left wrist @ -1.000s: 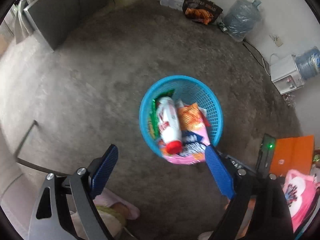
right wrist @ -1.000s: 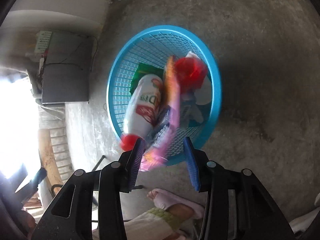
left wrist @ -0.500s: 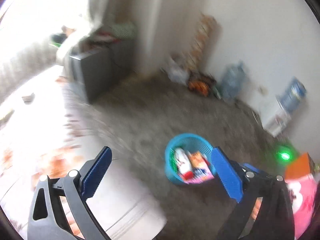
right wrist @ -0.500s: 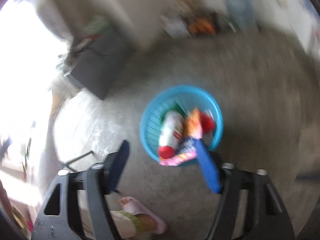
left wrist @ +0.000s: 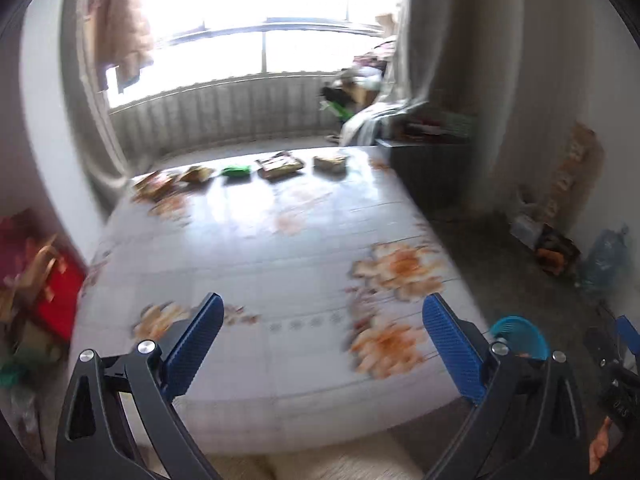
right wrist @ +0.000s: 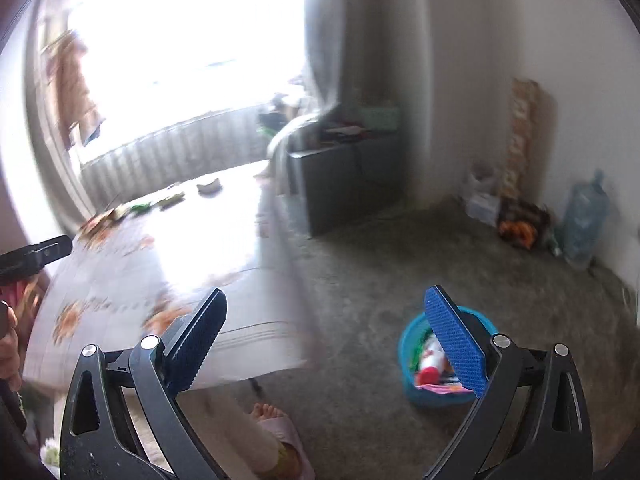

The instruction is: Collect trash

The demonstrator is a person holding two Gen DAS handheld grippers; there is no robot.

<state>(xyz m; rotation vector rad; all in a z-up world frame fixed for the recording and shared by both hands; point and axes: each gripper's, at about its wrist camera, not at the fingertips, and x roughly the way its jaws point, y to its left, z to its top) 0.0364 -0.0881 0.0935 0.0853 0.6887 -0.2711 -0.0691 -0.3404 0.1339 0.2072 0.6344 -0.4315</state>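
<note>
Several snack wrappers [left wrist: 280, 164] and one green wrapper [left wrist: 236, 170] lie in a row along the far edge of the flowered bed [left wrist: 280, 248]. My left gripper [left wrist: 322, 298] hangs open over the near part of the bed, with nothing between its blue pads. My right gripper [right wrist: 326, 292] is above the floor beside the bed; its jaws are opening and hold nothing. The blue basket [right wrist: 412, 344] stands on the floor behind the right finger. It holds a white bottle with a red cap [right wrist: 430, 364] and a pink wrapper. In the left wrist view the basket [left wrist: 520, 334] shows at the lower right.
A dark cabinet [right wrist: 344, 184] stands past the bed's right side. A water jug [right wrist: 584, 220] and an orange bag [right wrist: 520, 228] sit by the wall. A red box [left wrist: 56, 300] lies left of the bed. The person's foot [right wrist: 272, 412] in a pink slipper is below my right gripper.
Both grippers rose and swung away from the basket toward the bed. The right gripper let go of the pink wrapper, which now lies in the basket, and its jaws spread wide.
</note>
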